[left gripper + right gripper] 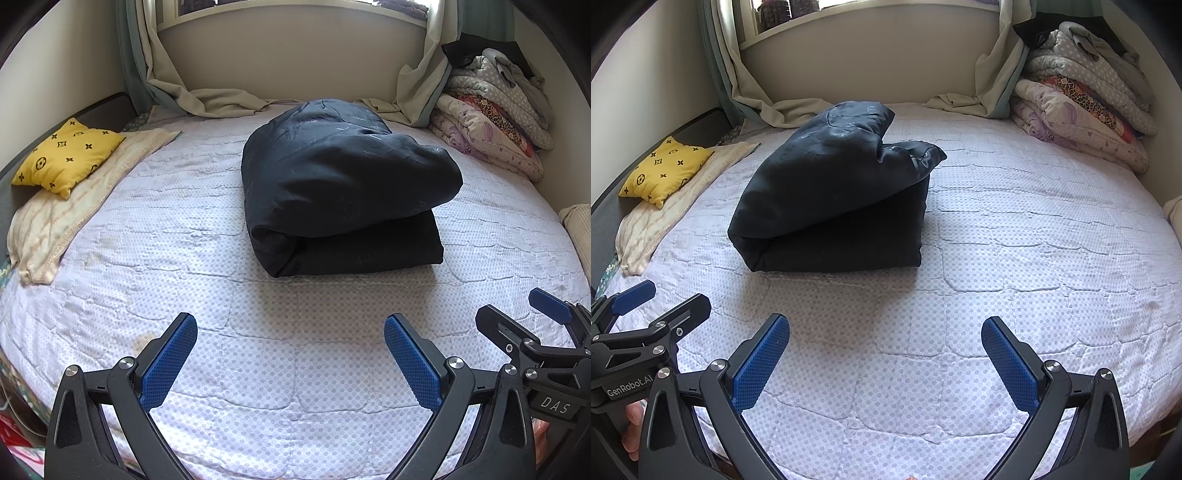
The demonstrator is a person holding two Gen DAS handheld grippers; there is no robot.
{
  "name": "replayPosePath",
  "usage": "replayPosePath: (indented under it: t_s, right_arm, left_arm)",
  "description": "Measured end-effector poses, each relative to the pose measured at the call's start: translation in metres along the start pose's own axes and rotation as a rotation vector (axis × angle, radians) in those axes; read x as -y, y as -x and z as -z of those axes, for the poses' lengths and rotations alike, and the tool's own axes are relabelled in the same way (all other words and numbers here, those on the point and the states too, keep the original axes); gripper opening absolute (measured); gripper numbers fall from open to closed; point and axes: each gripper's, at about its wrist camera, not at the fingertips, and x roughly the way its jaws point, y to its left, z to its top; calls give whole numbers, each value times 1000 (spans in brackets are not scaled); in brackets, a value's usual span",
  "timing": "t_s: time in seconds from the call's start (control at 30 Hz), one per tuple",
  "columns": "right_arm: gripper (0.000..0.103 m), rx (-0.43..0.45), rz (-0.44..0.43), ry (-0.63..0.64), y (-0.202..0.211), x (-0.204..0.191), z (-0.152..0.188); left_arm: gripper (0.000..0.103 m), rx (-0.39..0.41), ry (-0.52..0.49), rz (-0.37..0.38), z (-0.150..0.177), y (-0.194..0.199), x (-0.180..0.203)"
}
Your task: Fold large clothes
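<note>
A large dark navy garment (340, 184) lies folded into a thick bundle on the white dotted quilt (258, 350) in the middle of the bed; it also shows in the right wrist view (834, 195). My left gripper (290, 321) is open and empty, hovering over the quilt short of the bundle. My right gripper (884, 321) is open and empty, also near the bed's front edge, with the bundle ahead and to its left. The right gripper shows at the right edge of the left wrist view (532, 321), and the left gripper shows at the left edge of the right wrist view (642, 306).
A yellow patterned pillow (66, 155) lies on a cream cloth (59, 218) at the left edge. A stack of folded quilts (498, 110) sits in the far right corner. Curtains (192, 96) hang down onto the bed's far side under a window.
</note>
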Motion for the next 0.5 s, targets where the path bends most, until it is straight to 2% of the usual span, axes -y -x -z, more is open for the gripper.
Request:
replayPosePath:
  t_s: [0.5]
  right_arm:
    - [103,-8,-2,4,-2,-2,1]
  left_arm:
    - [103,-2,-1,-4,1,-1,2]
